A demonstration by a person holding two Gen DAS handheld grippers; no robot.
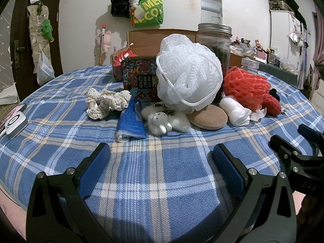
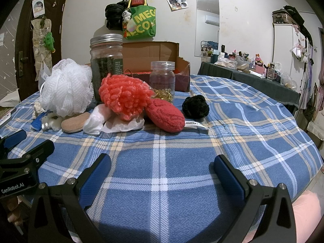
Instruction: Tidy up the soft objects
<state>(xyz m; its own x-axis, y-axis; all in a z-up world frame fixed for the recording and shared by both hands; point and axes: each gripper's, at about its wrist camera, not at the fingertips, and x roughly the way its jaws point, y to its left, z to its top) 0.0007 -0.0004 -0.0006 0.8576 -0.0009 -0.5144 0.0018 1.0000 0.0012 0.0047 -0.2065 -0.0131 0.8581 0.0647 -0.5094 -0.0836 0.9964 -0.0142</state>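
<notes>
Nothing is held yet: the left tool (image 1: 160, 166) and the right tool (image 2: 162, 177) both hover low over bare plaid cloth at the near side of the bench (image 2: 253, 121), each with its blue-padded fingers spread wide apart and empty. The soft things sit in a loose heap further back, well clear of both tools. On the left side of the heap lie a cream crocheted piece (image 1: 107, 103), a folded blue cloth (image 1: 131, 121) and a small fluffy rabbit toy (image 1: 164, 121), with a tan oval pad (image 1: 209, 116) just beside it under the big white mesh bath puff (image 1: 188, 75). To the right are a rolled white cloth (image 2: 94, 121), an orange-red foam net (image 2: 125, 95), a red knitted pouch (image 2: 166, 115) and, a little apart, a black scrunchie (image 2: 195, 106). Behind the heap stand a tall lidded glass jar (image 2: 107, 64), a smaller clear jar (image 2: 162, 79) and an open cardboard box (image 2: 154, 54), which looks like the likely place to collect them, though that is a guess. The step in hand reads as the opening approach. Next, each tool needs to move forward to a near, free-lying item, the blue cloth on the left, the red pouch or scrunchie on the right, and close gently without toppling the jars.
</notes>
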